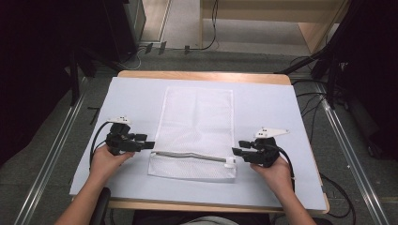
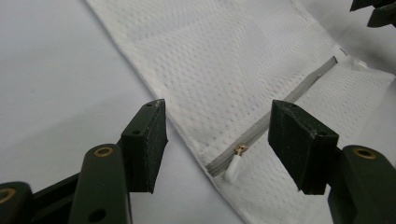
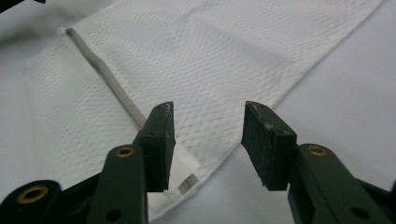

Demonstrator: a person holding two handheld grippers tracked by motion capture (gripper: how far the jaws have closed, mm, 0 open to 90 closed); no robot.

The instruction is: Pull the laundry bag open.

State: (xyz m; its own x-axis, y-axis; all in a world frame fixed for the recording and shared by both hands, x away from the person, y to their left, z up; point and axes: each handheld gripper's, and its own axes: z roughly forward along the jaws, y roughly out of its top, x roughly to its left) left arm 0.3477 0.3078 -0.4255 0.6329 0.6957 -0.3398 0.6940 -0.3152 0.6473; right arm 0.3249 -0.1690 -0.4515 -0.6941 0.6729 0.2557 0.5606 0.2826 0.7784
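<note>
A white mesh bag lies flat in the middle of the frame on the white table cover, zipper toward the bottom. The left gripper and right gripper flank the zipper ends, jaws apart, gripping nothing.

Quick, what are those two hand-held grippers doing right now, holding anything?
Left hand-held gripper: open, empty, jaws either side of the mesh bag's zipper pull.
Right hand-held gripper: open, empty.
</note>
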